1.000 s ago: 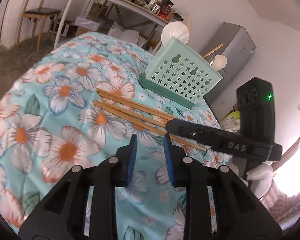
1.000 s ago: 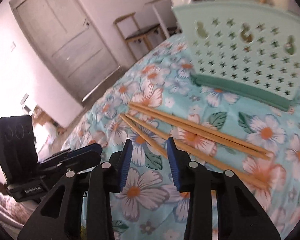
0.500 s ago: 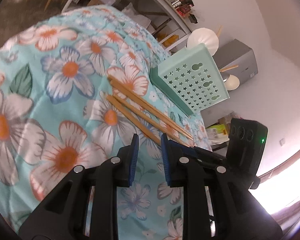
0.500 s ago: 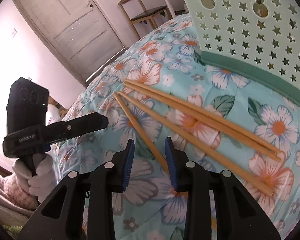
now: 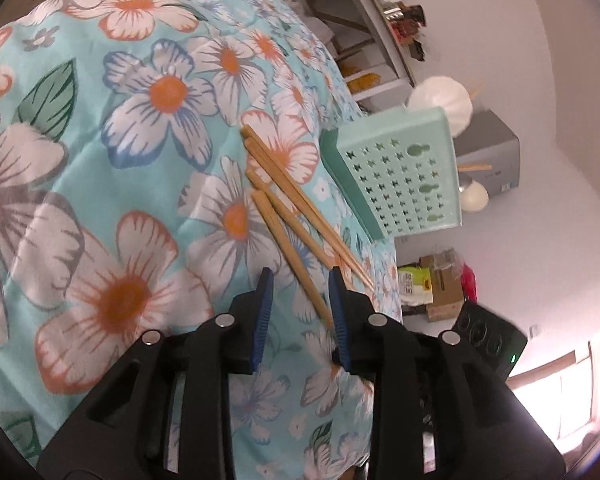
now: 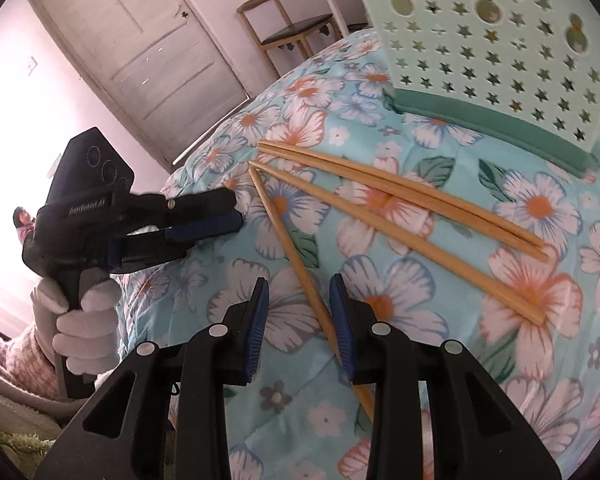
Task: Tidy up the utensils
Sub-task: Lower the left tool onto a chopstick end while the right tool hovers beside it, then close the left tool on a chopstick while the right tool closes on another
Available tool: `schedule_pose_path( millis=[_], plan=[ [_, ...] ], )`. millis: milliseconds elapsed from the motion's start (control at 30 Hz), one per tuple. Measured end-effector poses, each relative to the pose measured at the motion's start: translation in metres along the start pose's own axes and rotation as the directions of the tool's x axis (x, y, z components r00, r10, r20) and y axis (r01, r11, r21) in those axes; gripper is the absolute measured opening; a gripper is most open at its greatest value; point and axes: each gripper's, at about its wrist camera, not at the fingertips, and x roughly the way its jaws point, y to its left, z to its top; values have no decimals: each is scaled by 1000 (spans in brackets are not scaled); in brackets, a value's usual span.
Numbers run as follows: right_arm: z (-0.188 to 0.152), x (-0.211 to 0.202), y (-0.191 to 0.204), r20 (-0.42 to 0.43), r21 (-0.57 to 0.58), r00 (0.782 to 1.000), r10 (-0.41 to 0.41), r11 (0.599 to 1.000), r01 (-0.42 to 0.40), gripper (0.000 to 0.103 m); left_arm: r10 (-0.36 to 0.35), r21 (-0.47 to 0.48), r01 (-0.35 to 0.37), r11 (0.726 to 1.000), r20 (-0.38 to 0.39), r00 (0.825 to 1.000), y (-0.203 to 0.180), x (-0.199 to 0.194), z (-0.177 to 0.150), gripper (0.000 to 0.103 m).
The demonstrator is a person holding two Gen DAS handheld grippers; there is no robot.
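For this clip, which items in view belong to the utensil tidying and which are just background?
Part of the job:
- chopsticks loose on the floral cloth
- green perforated holder
- left gripper
- right gripper

Just lying about:
- wooden chair
- door
- cardboard boxes
- grey cabinet
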Motion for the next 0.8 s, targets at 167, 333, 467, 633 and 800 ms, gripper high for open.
schedule_pose_path(
  millis=[167,333,467,633,800],
  plan=[
    [-1,3,3,8,-20,1000,16,1000,-16,31,69,-31,-69,997,-3,998,-5,11,6,31],
    [-4,5,7,19,-50,999,33,998,-32,32,153,-45,-152,987,10,988,-15,22,9,29],
    [-7,4,12,28,-93,999,44,995,-41,32,214,-55,-212,976,38,976,-23,29,9,26],
    [-11,5,21,35,-153,998,44,988,-38,32,268,-58,-265,963,69,961,-23,30,7,14],
    [-10,3,18,48,-145,997,61,988,-54,32,258,-45,-255,966,96,961,-22,23,5,12]
  ],
)
